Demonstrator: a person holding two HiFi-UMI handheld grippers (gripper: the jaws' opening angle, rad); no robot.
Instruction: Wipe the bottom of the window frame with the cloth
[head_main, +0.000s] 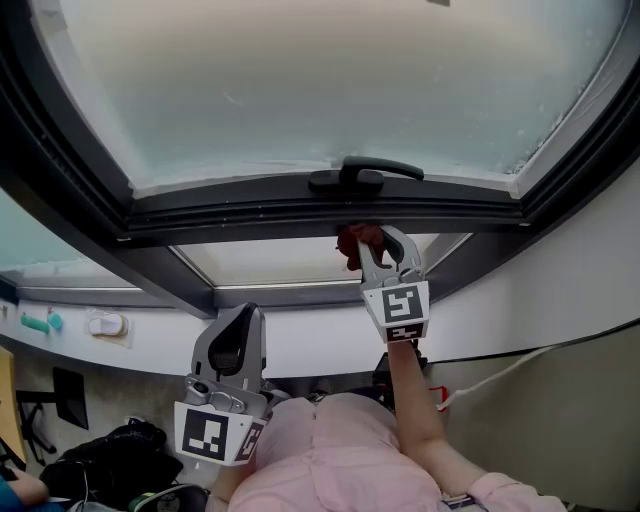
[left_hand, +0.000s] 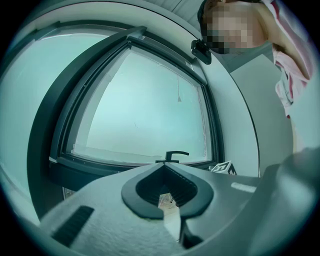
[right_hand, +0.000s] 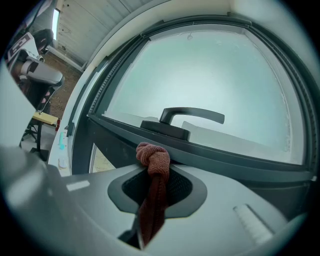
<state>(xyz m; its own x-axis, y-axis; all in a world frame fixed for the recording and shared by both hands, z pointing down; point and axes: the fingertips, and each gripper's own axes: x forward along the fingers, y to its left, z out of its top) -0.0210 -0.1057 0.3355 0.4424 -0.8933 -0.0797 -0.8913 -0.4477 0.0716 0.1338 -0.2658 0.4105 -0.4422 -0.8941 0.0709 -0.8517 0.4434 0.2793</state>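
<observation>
Nearest, by the person's pink sleeve (head_main: 340, 445), the left gripper (head_main: 240, 325) is held low, its jaws together with nothing between them. Farther up, the right gripper (head_main: 383, 245) is raised on an outstretched arm, jaws clamped on a knotted reddish-brown cloth (head_main: 352, 243). The knot is at the dark bottom rail of the window frame (head_main: 230, 215), just below the black window handle (head_main: 365, 172). Beyond is frosted glass (head_main: 320, 80).

cloth (right_hand: 154, 165): lower end vanishes into seam between right gripper (right_hand: 159, 172) jaws, length unknown. cloth vs window frame (head_main: 300, 212) contact: can't tell. frame cut off at picture edges. teal/white bits (head_main: 105, 323) on wall, head view left: too small to identify. dark heap (head_main: 110, 455) bottom-left: unclear, cropped.
</observation>
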